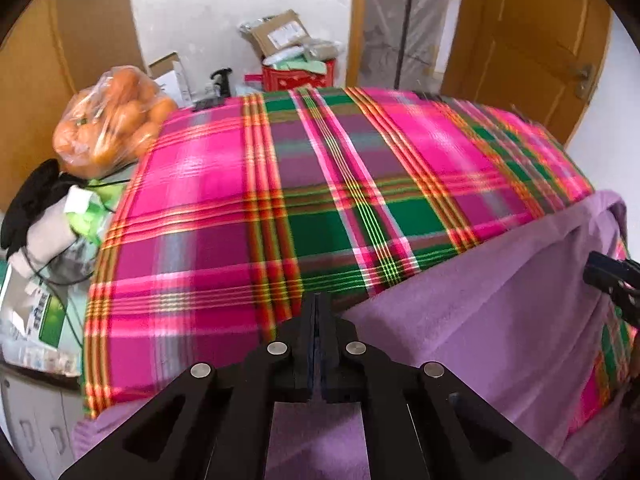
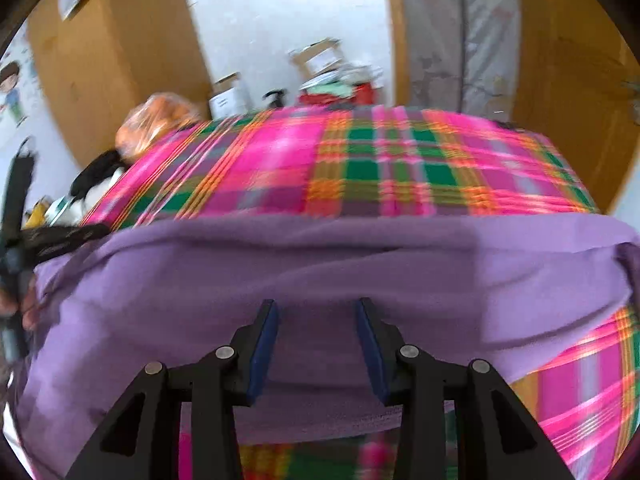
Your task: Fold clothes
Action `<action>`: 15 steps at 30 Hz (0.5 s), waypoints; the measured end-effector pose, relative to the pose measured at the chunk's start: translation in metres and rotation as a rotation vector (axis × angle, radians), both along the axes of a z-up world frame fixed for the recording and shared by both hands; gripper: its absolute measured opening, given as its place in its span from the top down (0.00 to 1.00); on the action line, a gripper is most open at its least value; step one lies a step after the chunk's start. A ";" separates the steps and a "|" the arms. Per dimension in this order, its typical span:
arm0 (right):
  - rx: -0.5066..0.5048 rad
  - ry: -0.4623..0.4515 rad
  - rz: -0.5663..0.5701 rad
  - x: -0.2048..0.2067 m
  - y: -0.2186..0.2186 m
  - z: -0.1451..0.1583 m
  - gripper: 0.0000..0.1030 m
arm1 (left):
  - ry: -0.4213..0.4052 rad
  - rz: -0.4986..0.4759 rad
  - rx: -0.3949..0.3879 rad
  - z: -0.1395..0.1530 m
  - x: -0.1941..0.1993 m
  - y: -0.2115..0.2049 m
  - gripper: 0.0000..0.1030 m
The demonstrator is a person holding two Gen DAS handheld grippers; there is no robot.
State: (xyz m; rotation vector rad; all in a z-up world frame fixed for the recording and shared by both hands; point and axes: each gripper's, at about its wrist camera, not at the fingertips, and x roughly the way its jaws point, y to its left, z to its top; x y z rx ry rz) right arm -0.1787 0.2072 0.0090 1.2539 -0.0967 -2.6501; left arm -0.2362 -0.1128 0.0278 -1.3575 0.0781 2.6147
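Fingers of the left gripper [image 1: 319,300] are pressed together with no gap showing between them. The purple garment [image 1: 500,312] runs beside and beneath them, but whether a fold of it is pinched there the left wrist view does not settle; the closed tips sit right at the garment's edge, which would suit gripping a hem or corner.

The right gripper [image 2: 316,312] stands with its fingers well apart, the blue pads [image 2: 262,356] facing each other across a stretch of purple cloth. It holds nothing; the spread looks like a stance for reaching in to take the fabric, or one just after letting it go, and the blur cannot decide between these.

The garment lies on the near part of a plaid cloth [image 1: 240,200] that covers the work surface, draped in soft ridges with one layer seeming to lie over another along its far edge. That doubled look would fit a fold partly made, though it could be loose bunching. The plaid cloth gives a flat, open bed for spreading clothes, which is probably why the clutter is kept off to the side: a bag of oranges [image 1: 112,120], a heap of dark and pale cloth [image 1: 36,216], and boxes [image 1: 280,36] against the far wall.
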 end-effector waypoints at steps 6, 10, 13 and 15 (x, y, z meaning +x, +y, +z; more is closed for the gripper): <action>-0.024 -0.017 0.029 -0.021 0.006 0.008 0.66 | 0.038 -0.066 0.112 0.025 0.033 0.019 0.98; -0.039 -0.061 0.115 -0.036 -0.018 0.002 0.72 | -0.013 -0.184 0.083 0.015 0.040 0.051 0.98; -0.029 -0.077 0.106 -0.048 -0.025 -0.004 0.73 | -0.062 -0.215 0.059 0.001 0.034 0.062 0.97; -0.013 -0.070 0.083 -0.059 -0.024 -0.004 0.73 | -0.071 -0.203 0.044 -0.004 0.030 0.062 0.96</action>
